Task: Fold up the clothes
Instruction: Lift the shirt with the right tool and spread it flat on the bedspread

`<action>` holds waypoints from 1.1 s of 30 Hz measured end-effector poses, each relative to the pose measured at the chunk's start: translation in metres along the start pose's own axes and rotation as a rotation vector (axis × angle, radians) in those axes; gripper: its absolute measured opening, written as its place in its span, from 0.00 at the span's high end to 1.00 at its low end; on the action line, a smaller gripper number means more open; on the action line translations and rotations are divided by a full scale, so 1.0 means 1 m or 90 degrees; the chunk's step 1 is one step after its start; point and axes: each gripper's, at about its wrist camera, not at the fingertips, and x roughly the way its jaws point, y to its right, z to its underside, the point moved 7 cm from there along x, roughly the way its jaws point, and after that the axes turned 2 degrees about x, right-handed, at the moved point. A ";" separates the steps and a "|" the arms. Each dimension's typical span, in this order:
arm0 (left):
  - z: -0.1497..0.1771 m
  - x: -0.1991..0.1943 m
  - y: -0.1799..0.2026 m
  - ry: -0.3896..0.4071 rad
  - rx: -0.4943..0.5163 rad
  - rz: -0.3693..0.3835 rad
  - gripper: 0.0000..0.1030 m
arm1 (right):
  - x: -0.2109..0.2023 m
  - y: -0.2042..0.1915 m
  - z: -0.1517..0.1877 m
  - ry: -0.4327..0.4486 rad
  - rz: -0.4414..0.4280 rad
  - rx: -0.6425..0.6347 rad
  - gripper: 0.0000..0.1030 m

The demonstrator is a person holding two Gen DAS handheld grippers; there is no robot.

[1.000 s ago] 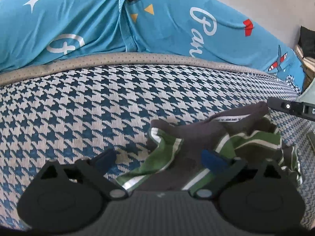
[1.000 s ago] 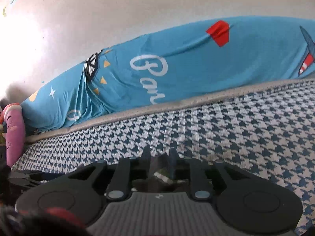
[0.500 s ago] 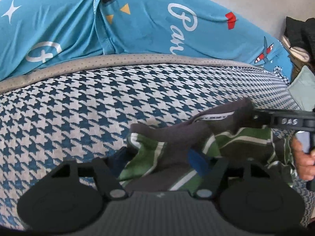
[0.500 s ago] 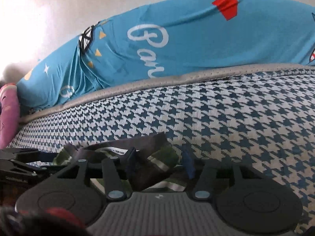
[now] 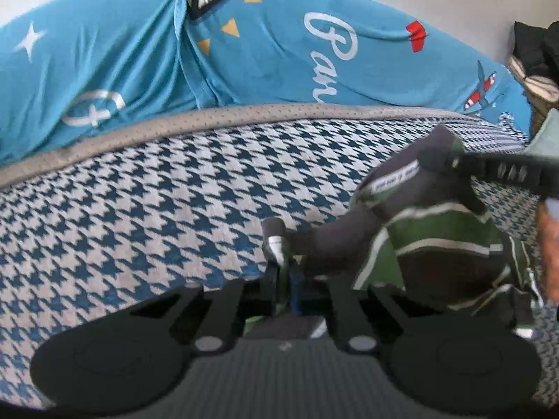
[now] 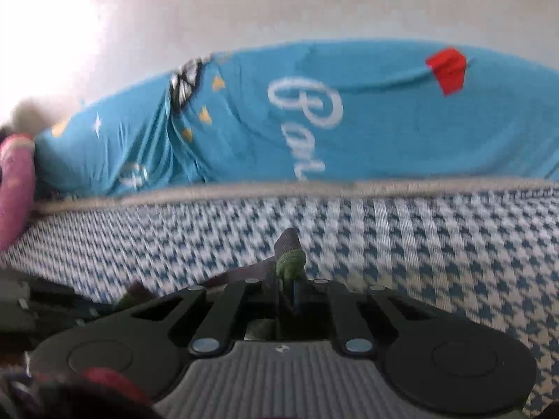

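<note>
- Over the blue-and-white checked bed [image 5: 146, 209], the left gripper [image 5: 284, 281] sits low, jaws closed tight on one corner of the striped shirt [image 5: 436, 241].
- Off to the right, the right gripper [image 6: 288, 288] pinches another corner, jaws closed, held a bit higher.
- Between them the shirt hangs stretched, long side running left to right, lower part bunched on the bed.

A mattress cover [image 5: 146, 188] in blue-and-white houndstooth carries everything, edged at the back by grey piping [image 5: 209, 118]. Beyond that piping lies turquoise printed bedding [image 5: 262, 56] (white script, a red mark). A pink cushion [image 6: 14, 181] sits at the bedding's left end.
</note>
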 end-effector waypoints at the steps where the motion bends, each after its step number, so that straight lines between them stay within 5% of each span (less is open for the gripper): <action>1: -0.002 -0.003 -0.002 0.009 -0.002 -0.013 0.94 | -0.001 -0.002 -0.006 0.014 -0.001 0.004 0.91; 6: -0.027 -0.028 -0.019 0.090 -0.019 -0.105 0.94 | -0.010 -0.015 -0.037 0.086 -0.013 0.027 0.91; 12: -0.068 -0.074 -0.043 0.209 -0.084 -0.216 0.89 | -0.038 -0.041 -0.082 0.258 -0.037 0.080 0.89; 15: -0.070 -0.075 -0.058 0.194 -0.147 -0.228 0.73 | -0.025 -0.044 -0.079 0.211 -0.043 0.111 0.61; 17: -0.065 -0.071 -0.064 0.183 -0.162 -0.224 0.54 | -0.020 -0.042 -0.075 0.190 -0.033 0.100 0.59; 27: -0.059 -0.074 -0.054 0.169 -0.164 -0.184 0.52 | -0.026 0.012 -0.060 0.124 0.046 0.122 0.59; 33: -0.059 -0.079 -0.031 0.169 -0.149 -0.167 0.39 | -0.032 0.058 -0.041 0.070 0.112 0.146 0.59</action>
